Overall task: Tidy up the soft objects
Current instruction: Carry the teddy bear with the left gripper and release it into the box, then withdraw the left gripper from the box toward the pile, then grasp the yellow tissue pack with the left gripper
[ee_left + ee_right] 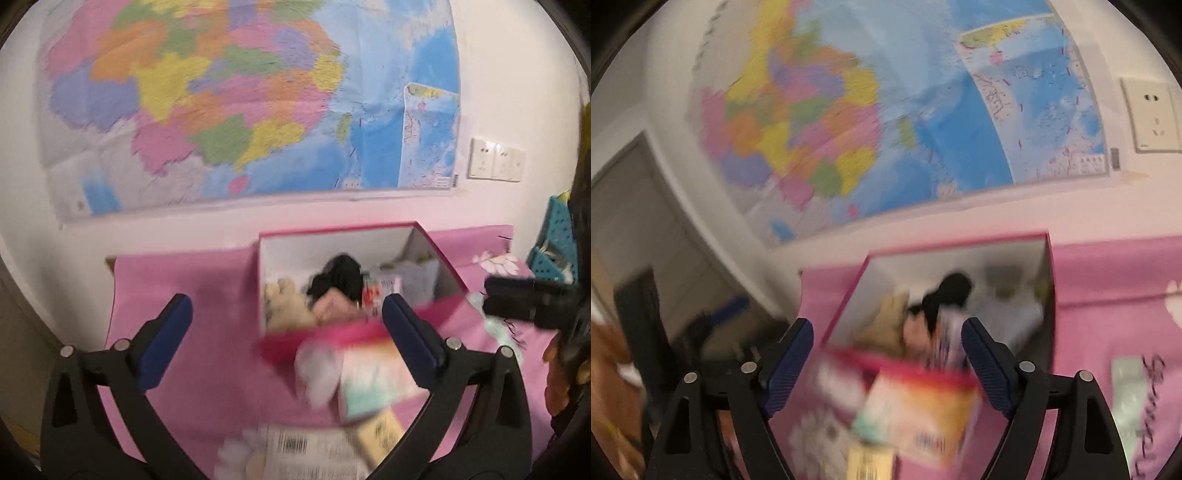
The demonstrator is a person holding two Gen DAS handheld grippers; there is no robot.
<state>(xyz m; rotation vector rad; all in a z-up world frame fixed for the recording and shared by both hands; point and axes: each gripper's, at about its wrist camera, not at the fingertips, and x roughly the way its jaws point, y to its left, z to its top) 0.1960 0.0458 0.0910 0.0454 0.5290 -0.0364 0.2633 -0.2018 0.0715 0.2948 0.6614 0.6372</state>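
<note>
A red box [448, 271] with white inner walls stands open on the pink cloth, against the wall. Inside it lie a beige plush toy [284, 302], a black soft thing [338, 277] and a pinkish piece. In front of the box lies a blurred pastel soft pack [369, 376], with a white fluffy item [317, 373] to its left. My left gripper [287, 310] is open wide above them, and neither pad touches anything. In the right wrist view the same box [849, 314] and pack [923, 410] show. My right gripper [888, 328] is open over the pack, with neither pad pressing on it.
A large coloured map [240, 103] covers the wall, with wall sockets [495, 160] to its right. A teal slotted basket [554, 240] stands at the right edge of the pink flower-print cloth [192, 280]. A black tool part [524, 299] reaches in from the right. A grey door [646, 229] is at the left.
</note>
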